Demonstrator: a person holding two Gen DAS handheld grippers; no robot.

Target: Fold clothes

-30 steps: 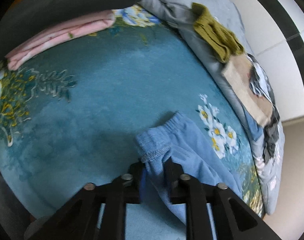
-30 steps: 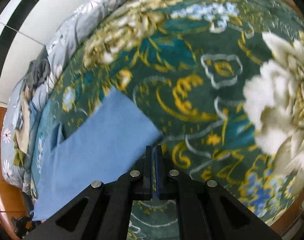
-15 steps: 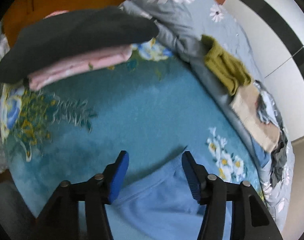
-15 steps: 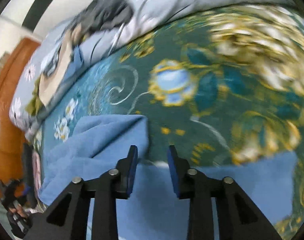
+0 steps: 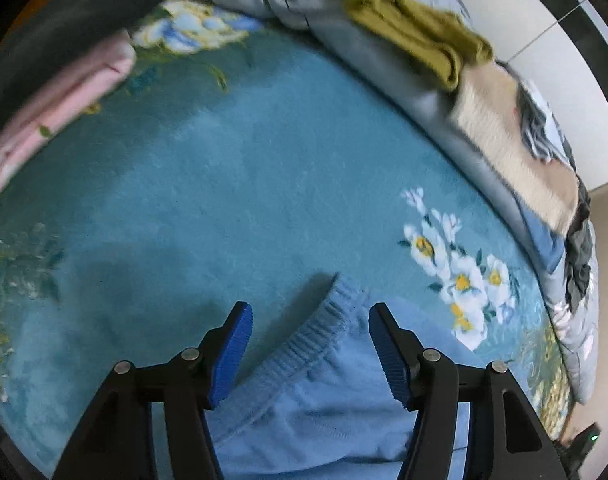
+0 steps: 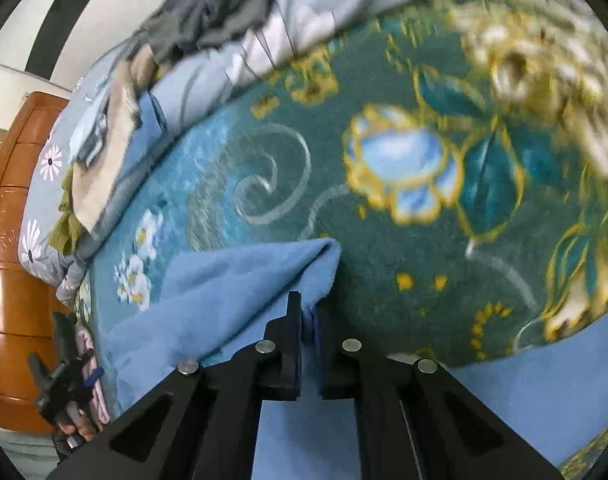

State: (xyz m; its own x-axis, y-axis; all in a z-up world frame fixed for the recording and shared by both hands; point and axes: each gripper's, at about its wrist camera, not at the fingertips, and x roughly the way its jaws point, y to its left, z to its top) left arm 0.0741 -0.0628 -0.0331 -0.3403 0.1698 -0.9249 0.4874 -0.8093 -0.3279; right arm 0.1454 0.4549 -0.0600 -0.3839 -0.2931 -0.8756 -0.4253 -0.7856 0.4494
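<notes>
Letting go of the soft light-blue pants [image 5: 327, 392] waistband, the left gripper [image 5: 309, 344] now gapes above it, while the right gripper [image 6: 307, 320] has newly pinched their folded corner, ready for another fold.

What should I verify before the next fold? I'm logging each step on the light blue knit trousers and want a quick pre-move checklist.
1. Right gripper shut on the folded edge of the light blue knit trousers: ok.
2. Left gripper gripping: not ok, jaws wide open.
3. Ribbed waistband lies between the left jaws: ok.
4. Teal floral blanket ahead of the waistband free of clothes: ok.
5. Pink folded garment stacked apart from the trousers: ok.
6. Trousers free of wrinkles: cannot tell.
</notes>
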